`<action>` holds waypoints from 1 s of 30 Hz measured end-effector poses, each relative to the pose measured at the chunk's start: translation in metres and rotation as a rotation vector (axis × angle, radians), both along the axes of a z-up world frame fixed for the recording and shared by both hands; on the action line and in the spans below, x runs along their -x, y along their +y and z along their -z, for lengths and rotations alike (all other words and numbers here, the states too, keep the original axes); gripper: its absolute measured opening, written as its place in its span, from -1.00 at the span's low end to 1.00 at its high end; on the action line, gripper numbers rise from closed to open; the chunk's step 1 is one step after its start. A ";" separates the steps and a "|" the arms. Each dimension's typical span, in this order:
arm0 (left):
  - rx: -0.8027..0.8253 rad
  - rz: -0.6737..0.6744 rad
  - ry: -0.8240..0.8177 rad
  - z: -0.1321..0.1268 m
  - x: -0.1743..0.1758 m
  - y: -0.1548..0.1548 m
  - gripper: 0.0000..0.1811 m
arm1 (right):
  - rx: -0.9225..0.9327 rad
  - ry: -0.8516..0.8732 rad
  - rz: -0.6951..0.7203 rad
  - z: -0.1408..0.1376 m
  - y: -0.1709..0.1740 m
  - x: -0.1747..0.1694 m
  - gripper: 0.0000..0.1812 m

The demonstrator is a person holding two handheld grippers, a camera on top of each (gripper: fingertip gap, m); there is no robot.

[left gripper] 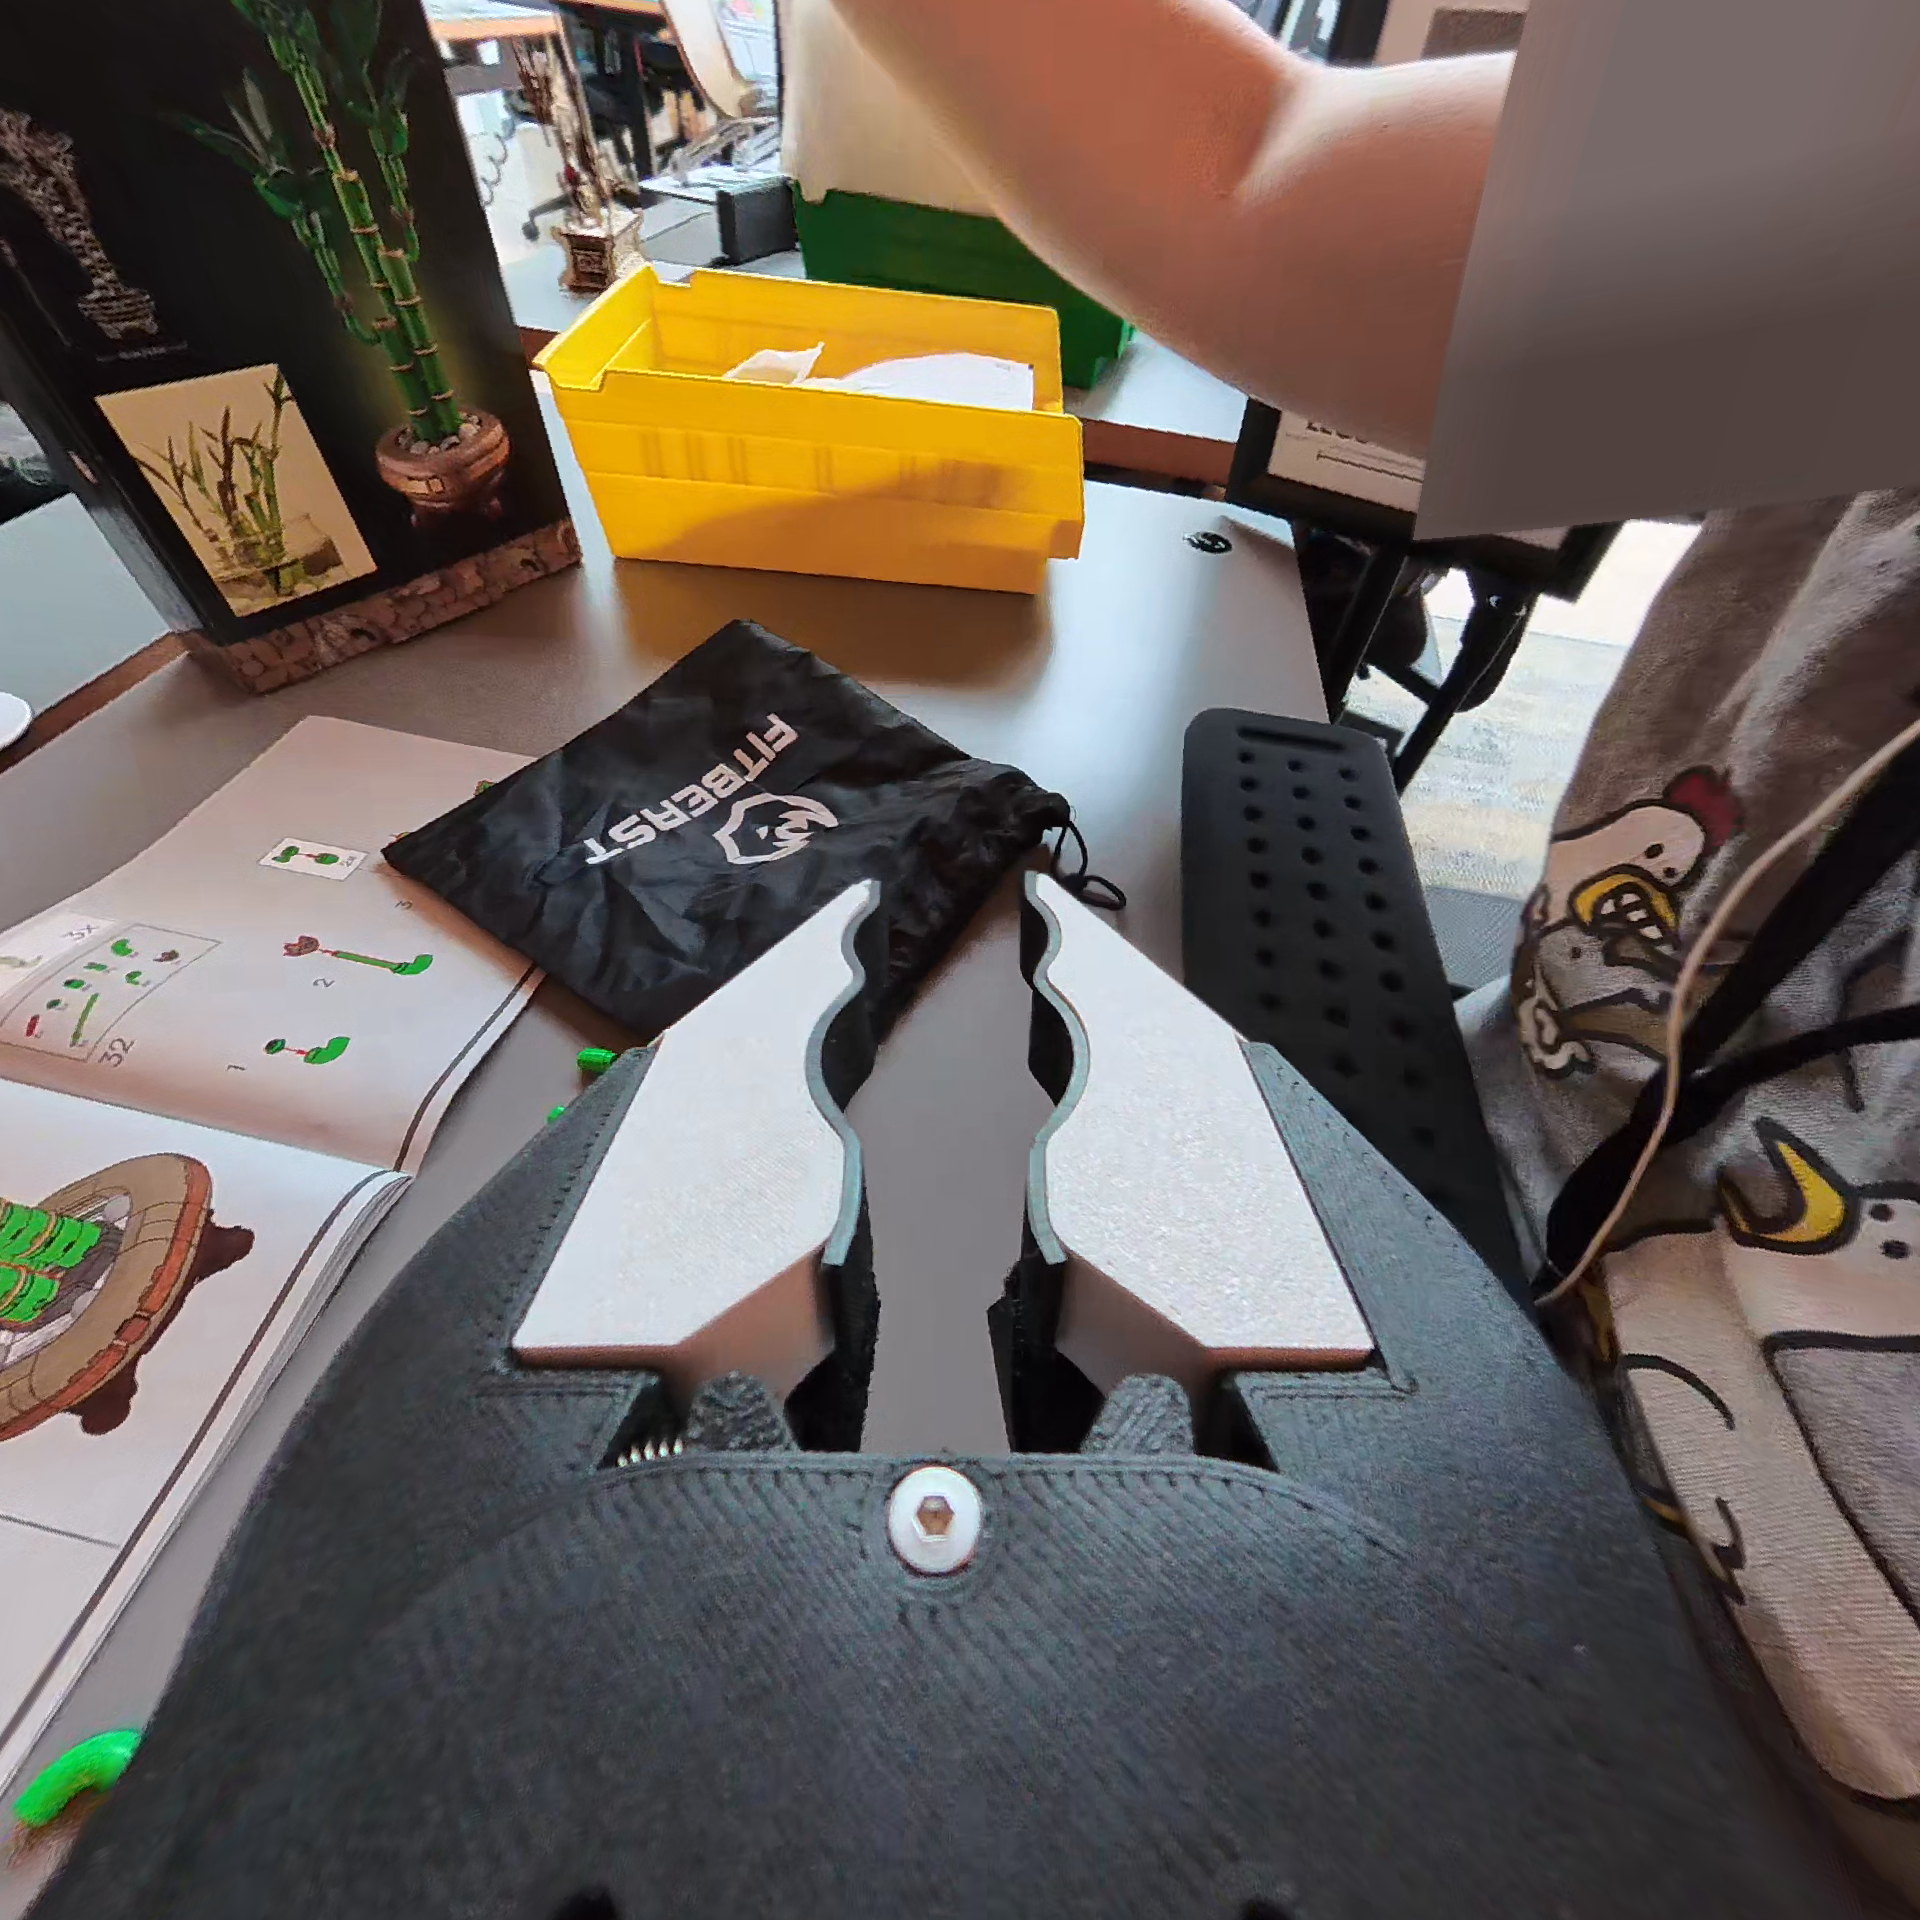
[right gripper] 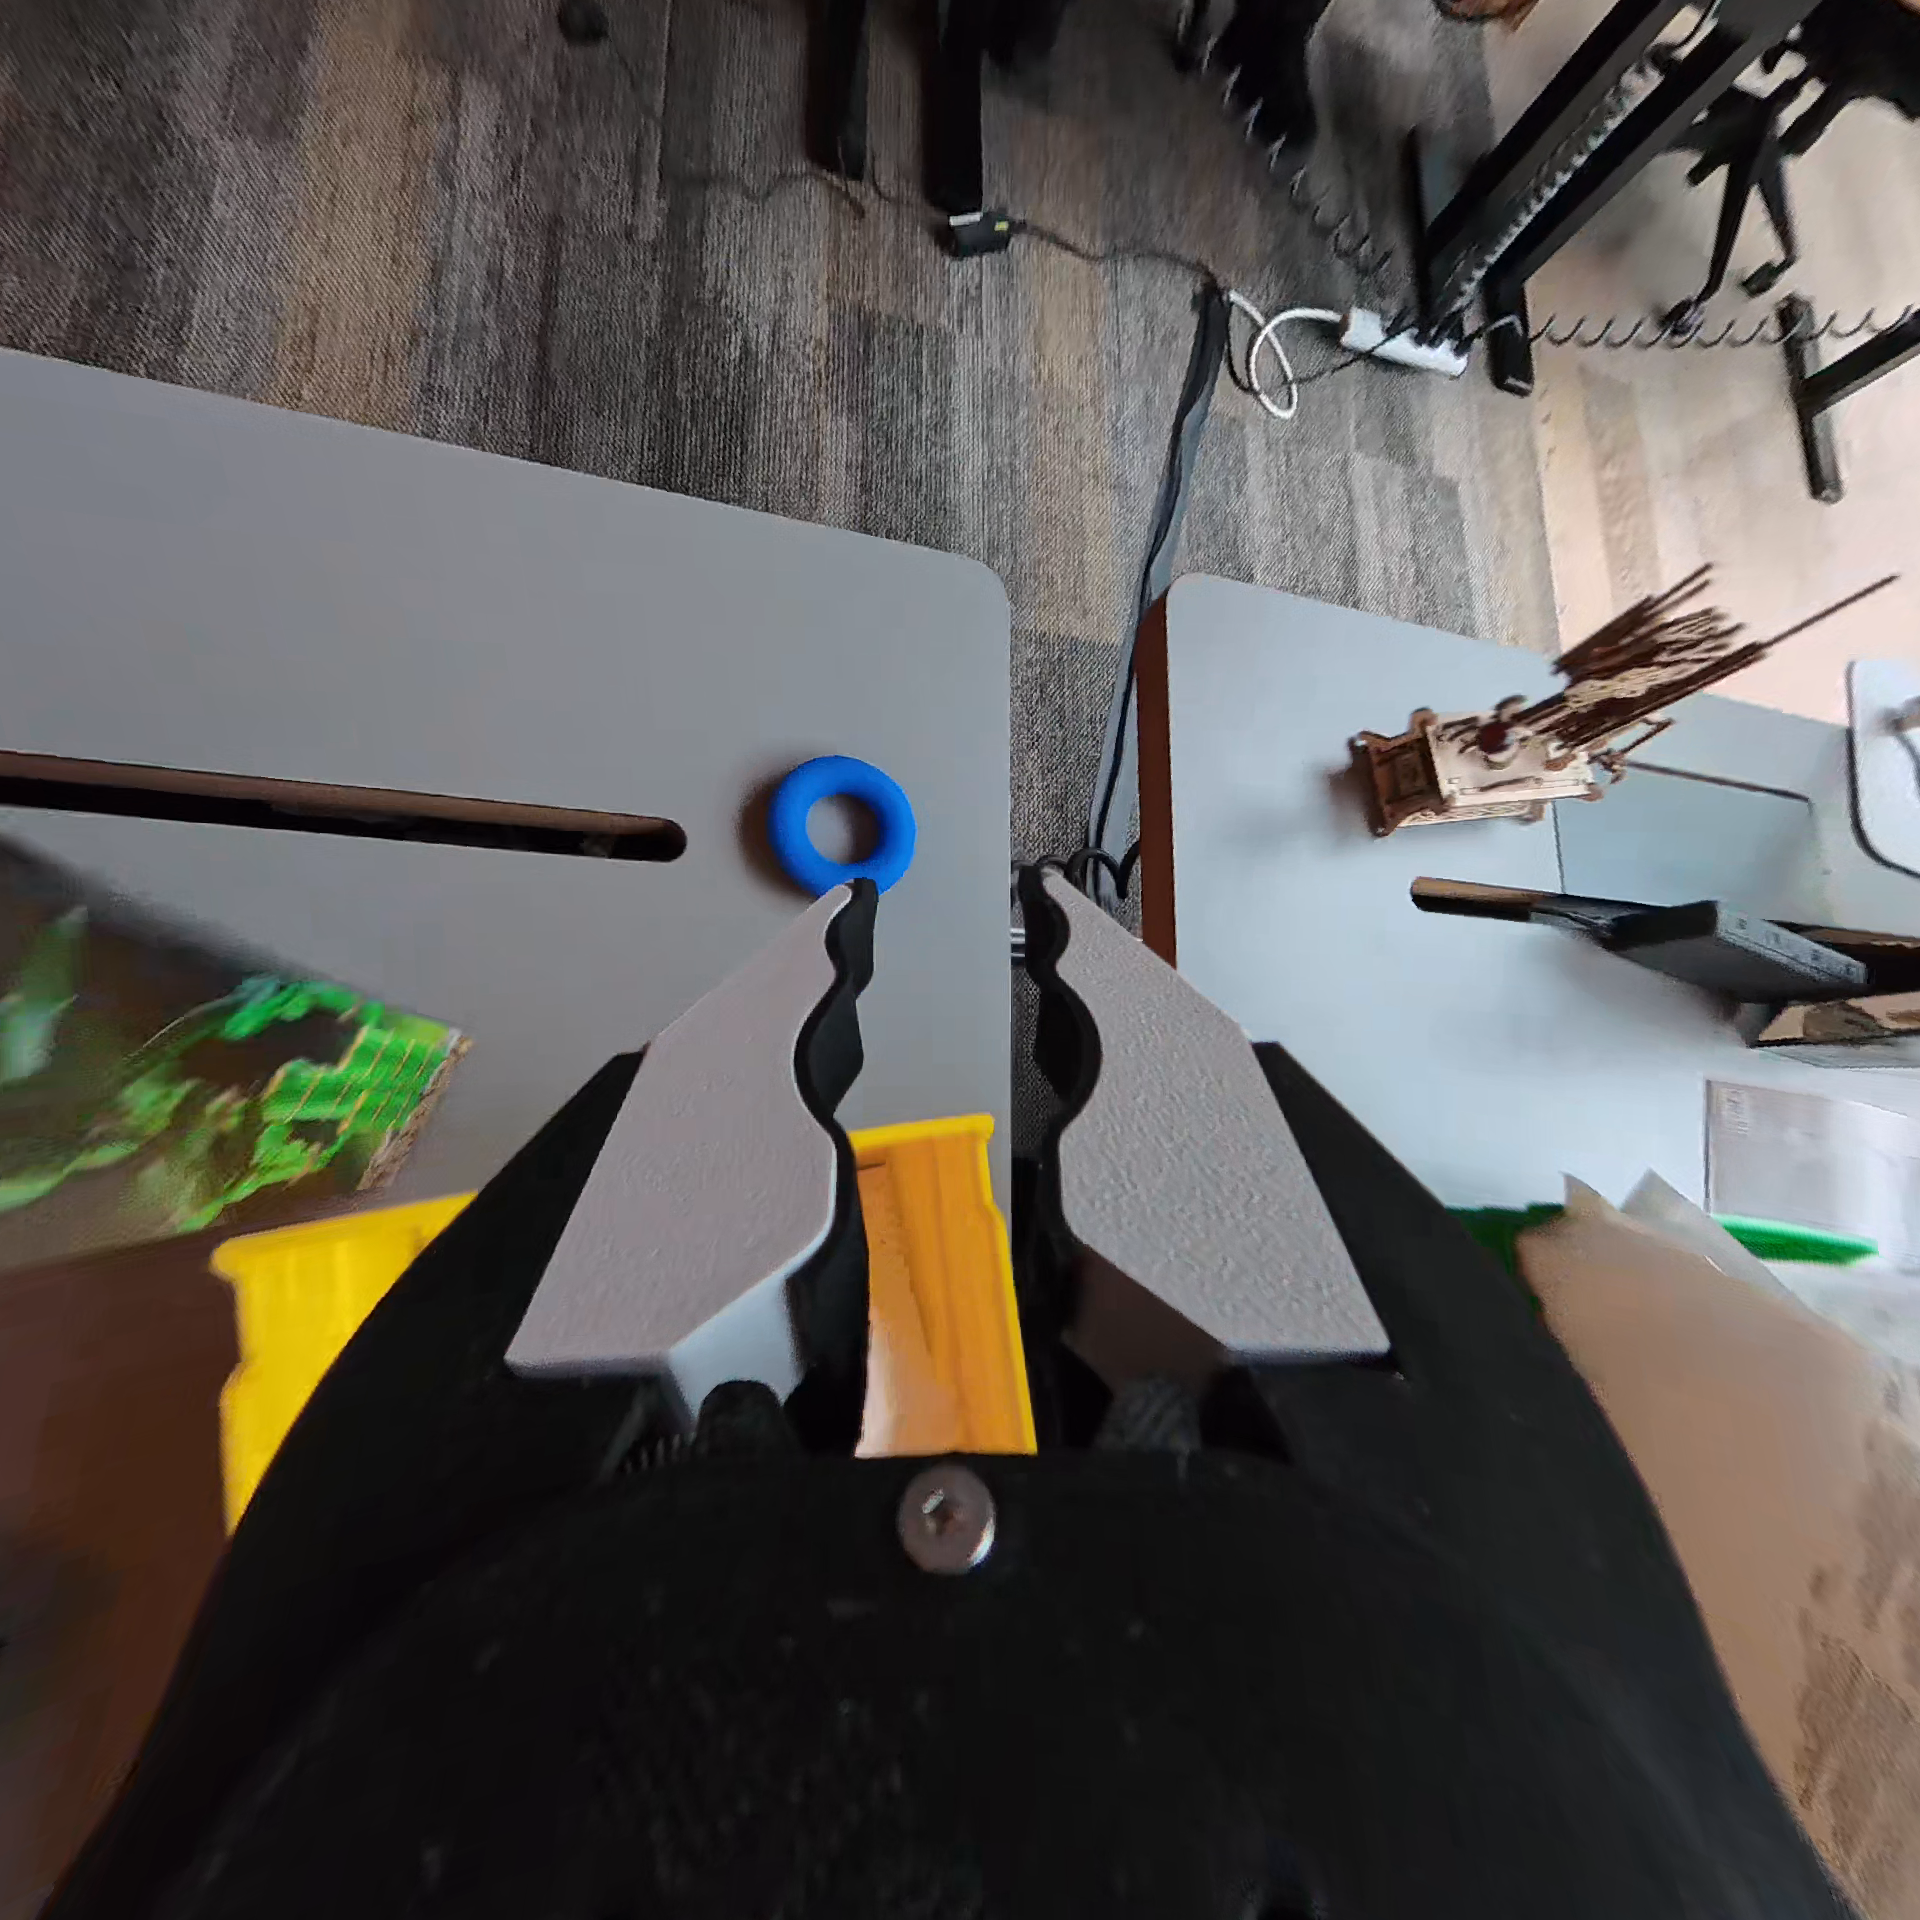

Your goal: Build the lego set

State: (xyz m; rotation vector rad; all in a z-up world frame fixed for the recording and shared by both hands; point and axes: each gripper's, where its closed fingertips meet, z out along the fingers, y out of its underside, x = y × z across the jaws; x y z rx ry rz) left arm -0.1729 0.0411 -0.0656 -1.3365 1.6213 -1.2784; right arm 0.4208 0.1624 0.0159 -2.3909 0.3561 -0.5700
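My left gripper (left gripper: 948,894) is open and empty, held low over the grey table (left gripper: 1143,644) near a black drawstring bag (left gripper: 727,831). An open instruction booklet (left gripper: 239,997) lies at the left. Small green Lego pieces lie beside it (left gripper: 594,1061) and at the lower left (left gripper: 78,1772). The set's box (left gripper: 270,312) stands at the back left. My right gripper (right gripper: 943,888) is open and empty, held high and looking down over a yellow bin (right gripper: 935,1278), which also shows in the left wrist view (left gripper: 831,457). The set's box shows blurred at the left (right gripper: 208,1101).
A blue ring (right gripper: 842,824) lies near the table's far corner, beside a cable slot (right gripper: 343,816). A green bin (left gripper: 935,260) stands behind the yellow one. A person's arm (left gripper: 1195,177) reaches over the bins. A black chair armrest (left gripper: 1320,935) stands to the right. A wooden model (right gripper: 1475,769) sits on the neighbouring table. About 60 cm separates my left fingertips from my right.
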 end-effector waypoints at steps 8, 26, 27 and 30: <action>0.015 0.096 -0.023 -0.001 0.007 -0.023 -0.71 | -0.066 -0.027 -0.355 -0.026 -0.068 0.208 -0.43; -0.043 0.000 0.039 0.015 0.013 0.000 -0.71 | 0.095 -0.404 -1.039 0.193 -0.140 0.486 -0.46; -0.062 -0.006 0.065 0.021 0.012 0.001 -0.70 | 0.108 -0.376 -1.026 0.198 -0.144 0.484 -0.46; -0.104 0.004 0.114 0.034 0.007 -0.004 -0.69 | 0.115 -0.337 -0.997 0.206 -0.147 0.478 -0.61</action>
